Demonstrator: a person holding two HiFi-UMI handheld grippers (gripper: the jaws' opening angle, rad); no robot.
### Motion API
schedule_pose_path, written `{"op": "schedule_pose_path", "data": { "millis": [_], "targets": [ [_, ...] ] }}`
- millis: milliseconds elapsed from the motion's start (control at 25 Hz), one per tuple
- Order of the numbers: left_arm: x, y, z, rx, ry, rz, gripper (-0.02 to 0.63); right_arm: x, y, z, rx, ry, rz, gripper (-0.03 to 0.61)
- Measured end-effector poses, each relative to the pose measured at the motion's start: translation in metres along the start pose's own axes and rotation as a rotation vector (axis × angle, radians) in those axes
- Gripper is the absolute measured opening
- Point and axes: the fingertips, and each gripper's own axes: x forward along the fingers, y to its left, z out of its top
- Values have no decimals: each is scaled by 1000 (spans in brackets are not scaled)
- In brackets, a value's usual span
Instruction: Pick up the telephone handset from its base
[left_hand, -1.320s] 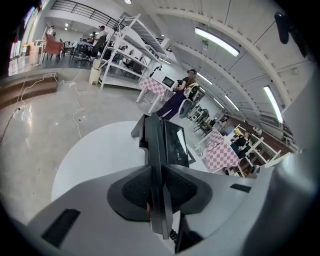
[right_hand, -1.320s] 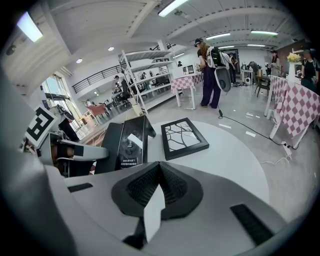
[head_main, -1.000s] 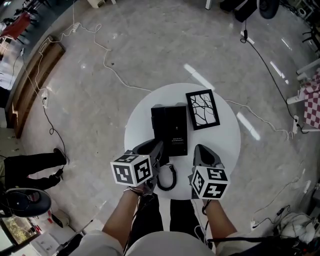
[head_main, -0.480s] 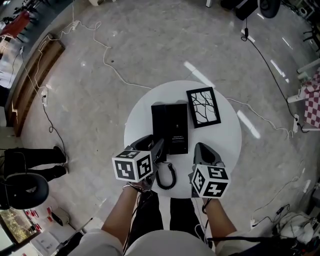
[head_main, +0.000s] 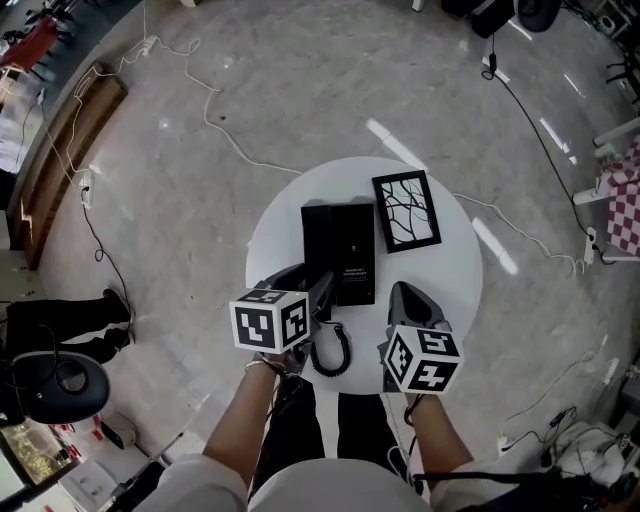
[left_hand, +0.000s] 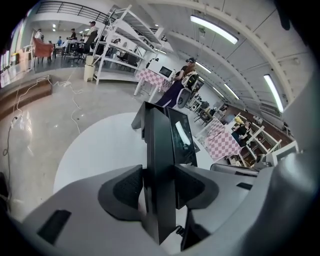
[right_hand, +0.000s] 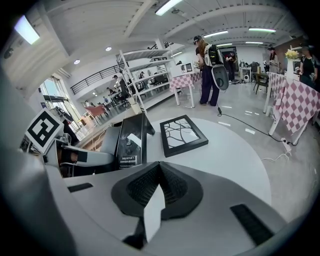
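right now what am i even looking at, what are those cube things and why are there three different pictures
There is no robot here. A person holds two clamp-like grippers, and the patterned cubes are part of those grippers.

The head view comes from a camera on the person's head, looking steeply down. The other two views come from a camera riding on each gripper, looking along its jaws.

On the round white table lie a black telephone with its coiled cord, and a framed picture of branches.

The left gripper has just been opening its jaws. The handset stands between them, and they do not seem to press on it. The right gripper hangs over the table's near side, jaws shut, holding nothing.
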Motion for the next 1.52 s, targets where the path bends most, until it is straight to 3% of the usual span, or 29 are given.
{"op": "schedule_pose_path", "data": {
  "millis": [200,280,400,840,1520],
  "targets": [
    [-5,3,1,-43,6,17,160,-2,1,1,5,-2,0,23],
    [-8,0,2,-64,-2,-1,153,-2,0,2,4,-2,0,23],
    [-10,-6,4,-117,-18,-49,87,0,-5,3,7,-4,-9,21],
    [-25,-18,12,-123,-75,-175,86,-3,10,12,-1,-25,4,23],
    [-97,-44,40,-67,-157,-193,86,-50,48,56,-73,-119,9,23]
  ]
}}
